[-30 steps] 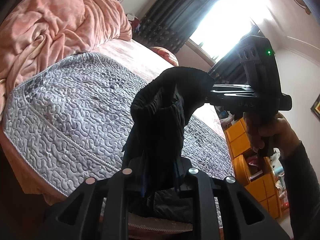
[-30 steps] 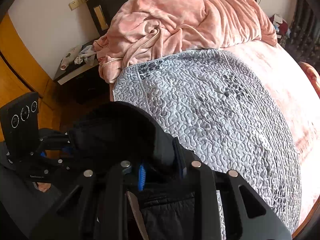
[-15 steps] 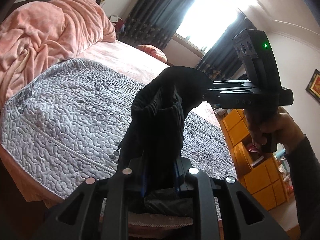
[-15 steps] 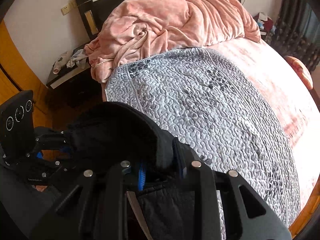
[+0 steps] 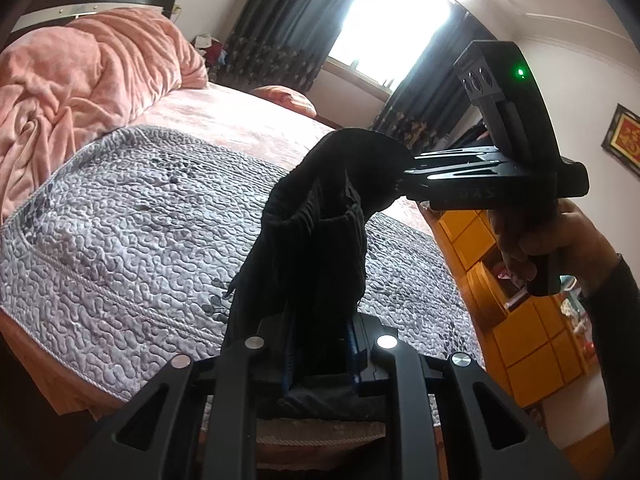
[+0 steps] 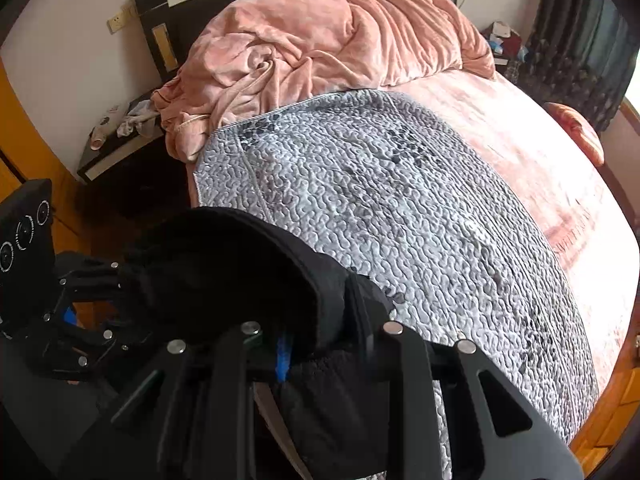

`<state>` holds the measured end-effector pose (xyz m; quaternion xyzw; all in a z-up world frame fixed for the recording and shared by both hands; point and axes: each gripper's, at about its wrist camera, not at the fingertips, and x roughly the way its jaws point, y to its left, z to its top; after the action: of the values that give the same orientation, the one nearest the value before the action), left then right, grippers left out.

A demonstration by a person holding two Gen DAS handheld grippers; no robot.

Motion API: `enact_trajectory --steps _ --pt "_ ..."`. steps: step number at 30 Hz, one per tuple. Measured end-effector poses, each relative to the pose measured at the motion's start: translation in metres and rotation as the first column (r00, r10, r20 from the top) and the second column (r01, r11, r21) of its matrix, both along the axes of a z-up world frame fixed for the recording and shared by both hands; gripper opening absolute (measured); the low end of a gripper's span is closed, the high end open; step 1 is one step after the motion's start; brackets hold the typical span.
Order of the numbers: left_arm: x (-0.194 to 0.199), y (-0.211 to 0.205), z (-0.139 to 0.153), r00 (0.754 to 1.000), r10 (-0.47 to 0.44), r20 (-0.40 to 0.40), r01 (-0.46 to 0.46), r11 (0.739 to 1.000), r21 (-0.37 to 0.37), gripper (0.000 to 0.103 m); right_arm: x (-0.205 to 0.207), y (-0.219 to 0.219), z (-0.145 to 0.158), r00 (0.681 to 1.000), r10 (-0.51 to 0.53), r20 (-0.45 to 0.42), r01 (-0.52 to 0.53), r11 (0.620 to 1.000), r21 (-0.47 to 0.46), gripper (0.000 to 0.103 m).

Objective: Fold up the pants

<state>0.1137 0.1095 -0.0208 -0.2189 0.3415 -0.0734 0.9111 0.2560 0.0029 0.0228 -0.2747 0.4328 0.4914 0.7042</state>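
The black pants hang bunched in the air over the near edge of the bed, held at two spots. My left gripper is shut on the lower bunch of cloth. My right gripper comes in from the right, level, held by a person's hand, and is shut on the top of the pants. In the right wrist view the right gripper clamps the dark cloth. There the left gripper grips the same cloth at the far left. Cloth hides both pairs of fingertips.
A grey quilted cover lies flat on the bed in front of the pants. A heaped pink blanket lies at the headboard. A dark nightstand with small items stands left of the bed. Orange cabinets stand to the right.
Both grippers have travelled sideways together with the pants between them. The bed has slid leftward in both views and more of the window shows. Both grips are unchanged.
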Motion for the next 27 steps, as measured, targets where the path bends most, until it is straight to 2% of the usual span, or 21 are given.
enact_trajectory --steps 13,27 --pt "0.013 -0.04 0.001 0.996 -0.088 0.0 0.088 0.995 0.046 0.02 0.007 -0.041 -0.007 0.997 -0.075 0.02 0.075 0.997 -0.001 0.024" --pt "0.033 -0.092 -0.007 0.982 -0.186 -0.018 0.187 0.978 0.095 0.02 0.022 -0.094 -0.025 0.992 -0.126 0.027 0.126 0.992 0.005 0.024"
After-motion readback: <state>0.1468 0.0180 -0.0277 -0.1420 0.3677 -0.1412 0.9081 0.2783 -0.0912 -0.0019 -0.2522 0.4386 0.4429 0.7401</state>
